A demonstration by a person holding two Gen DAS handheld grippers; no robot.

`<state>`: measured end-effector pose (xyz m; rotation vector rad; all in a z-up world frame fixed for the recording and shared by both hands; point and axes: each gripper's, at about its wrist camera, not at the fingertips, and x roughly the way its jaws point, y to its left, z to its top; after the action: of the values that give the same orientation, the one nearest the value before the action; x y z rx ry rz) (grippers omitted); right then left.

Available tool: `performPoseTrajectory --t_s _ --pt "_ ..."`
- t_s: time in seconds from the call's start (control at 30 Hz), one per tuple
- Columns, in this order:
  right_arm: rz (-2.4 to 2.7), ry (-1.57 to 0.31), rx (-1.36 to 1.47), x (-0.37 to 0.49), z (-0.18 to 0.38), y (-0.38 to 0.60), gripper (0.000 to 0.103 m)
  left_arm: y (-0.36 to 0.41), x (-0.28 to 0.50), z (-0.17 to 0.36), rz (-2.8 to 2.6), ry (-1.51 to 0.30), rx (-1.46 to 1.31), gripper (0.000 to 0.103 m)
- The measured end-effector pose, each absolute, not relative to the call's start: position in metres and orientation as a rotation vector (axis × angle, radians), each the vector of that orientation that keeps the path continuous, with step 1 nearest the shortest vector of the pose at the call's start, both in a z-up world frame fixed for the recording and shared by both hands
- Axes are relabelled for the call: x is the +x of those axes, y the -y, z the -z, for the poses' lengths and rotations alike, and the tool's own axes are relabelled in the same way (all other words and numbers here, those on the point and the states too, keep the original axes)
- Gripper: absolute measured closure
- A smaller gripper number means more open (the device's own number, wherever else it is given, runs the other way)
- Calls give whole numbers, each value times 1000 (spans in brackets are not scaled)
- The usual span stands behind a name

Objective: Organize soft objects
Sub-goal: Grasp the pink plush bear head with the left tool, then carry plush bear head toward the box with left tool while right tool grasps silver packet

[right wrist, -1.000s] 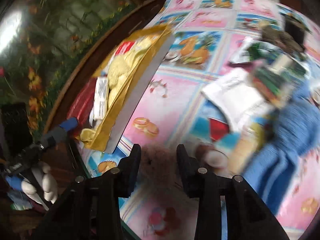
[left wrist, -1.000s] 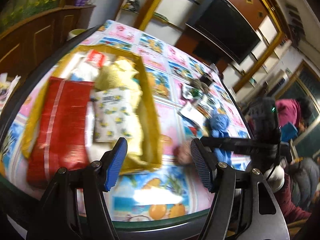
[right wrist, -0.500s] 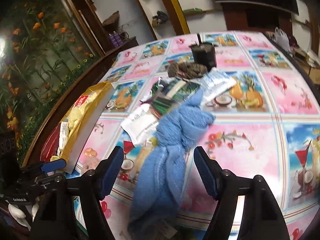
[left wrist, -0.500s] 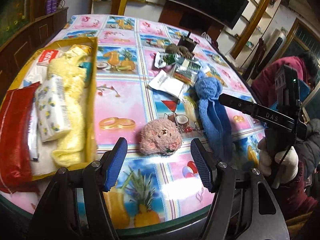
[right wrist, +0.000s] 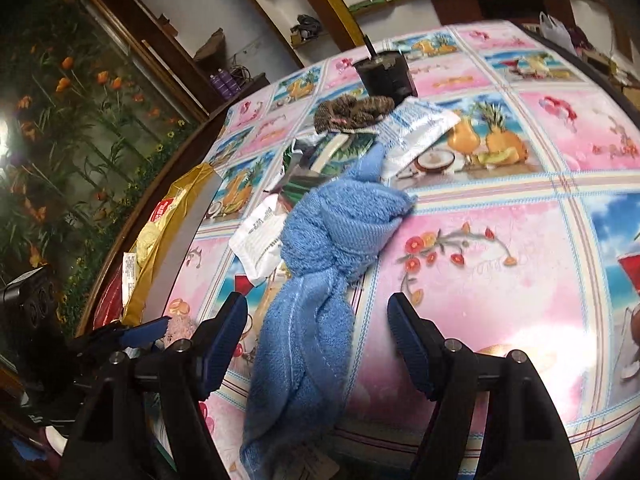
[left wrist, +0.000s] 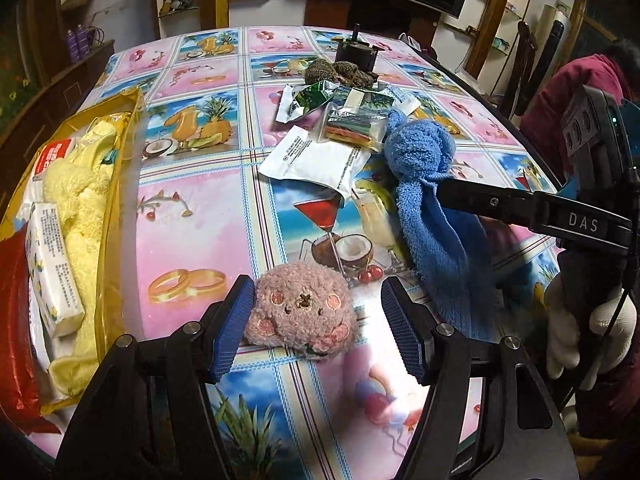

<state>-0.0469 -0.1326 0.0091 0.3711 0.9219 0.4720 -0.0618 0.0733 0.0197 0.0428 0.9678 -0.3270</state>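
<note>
A pink plush animal head [left wrist: 302, 312] lies on the tablecloth between the fingers of my left gripper [left wrist: 318, 328]. The gripper is open: its left pad is at the plush's side and a gap remains on the right. A knotted blue towel [right wrist: 320, 248] stretches toward the table's near edge, its tail between the fingers of my open right gripper [right wrist: 320, 344], untouched by the pads. In the left wrist view one right finger [left wrist: 500, 204] hangs over the blue towel [left wrist: 424, 184]. The left pad [right wrist: 148, 330] and the plush [right wrist: 180, 326] show in the right wrist view.
A gold box [left wrist: 120, 184] at the left holds a yellow towel [left wrist: 80, 200], a tissue pack [left wrist: 52, 268] and a red bag [left wrist: 16, 320]. Behind the blue towel lie a white pouch [left wrist: 316, 160], green packets [left wrist: 316, 96], a brown knit [left wrist: 340, 72] and a black cup [left wrist: 354, 54]. A gloved hand [left wrist: 592, 328] grips the right tool.
My left gripper swung from over the gold box to the pink plush, which now sits between its fingers. My right gripper opened wide, left the plush and moved over the blue towel.
</note>
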Motion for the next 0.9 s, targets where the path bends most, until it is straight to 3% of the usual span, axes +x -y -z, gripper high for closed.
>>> performPoseTrajectory --t_s 0.07,0.1,0.53,0.67,0.9 --pt "-474 -918 381 -48 -9 134 30 -75 -57 -12 312 -975 46 43" --pt "-476 -920 384 -48 -9 134 30 -77 -56 -9 315 -990 31 58" --pt "-493 -920 404 -48 -8 135 27 -76 -57 -9 320 -971 43 54" --pt "-497 -919 413 -47 -8 136 26 -83 -58 -10 332 -968 -24 61" --pt "-447 -911 388 -48 -11 138 25 -104 -80 -43 380 -874 -149 61"
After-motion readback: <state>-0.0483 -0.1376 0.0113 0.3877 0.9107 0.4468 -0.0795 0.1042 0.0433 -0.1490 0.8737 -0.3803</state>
